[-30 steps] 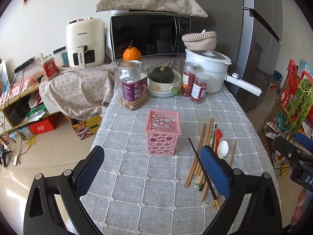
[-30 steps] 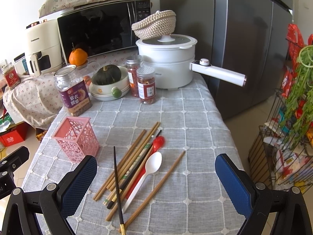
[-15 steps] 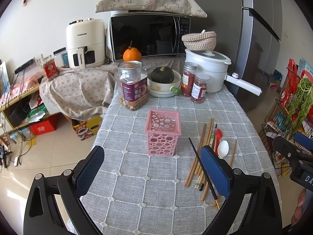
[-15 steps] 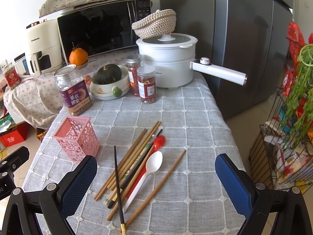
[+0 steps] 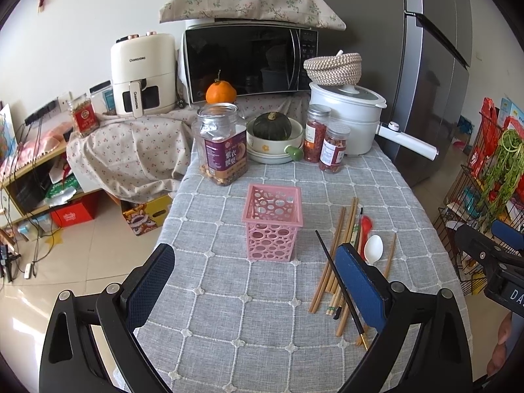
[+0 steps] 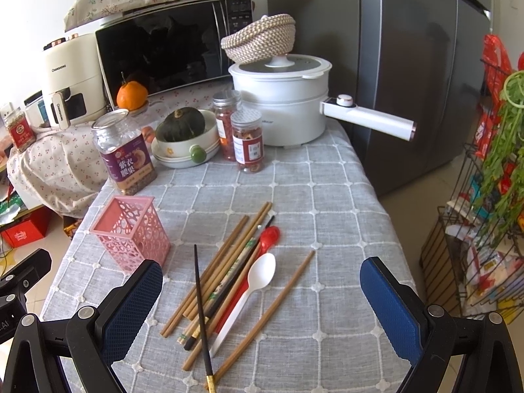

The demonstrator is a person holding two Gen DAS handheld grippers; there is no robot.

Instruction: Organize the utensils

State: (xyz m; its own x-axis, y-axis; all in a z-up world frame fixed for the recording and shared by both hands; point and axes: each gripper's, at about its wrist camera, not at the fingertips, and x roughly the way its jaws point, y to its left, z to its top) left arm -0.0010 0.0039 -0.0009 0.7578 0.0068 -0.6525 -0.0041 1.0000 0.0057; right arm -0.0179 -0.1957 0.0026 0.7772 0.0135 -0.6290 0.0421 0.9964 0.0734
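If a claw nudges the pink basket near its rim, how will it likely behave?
The pink basket looks like thin perforated plastic and seems empty, so probably light. Standing tall on a small base, it may tip or slide on the tablecloth.

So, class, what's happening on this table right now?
A person holds two grippers above a grey tablecloth. Both the left gripper and the right gripper are open and hold nothing. The chopsticks, white spoon and red spoon lie loose beside the pink basket, which looks empty. Sorting hasn't started.
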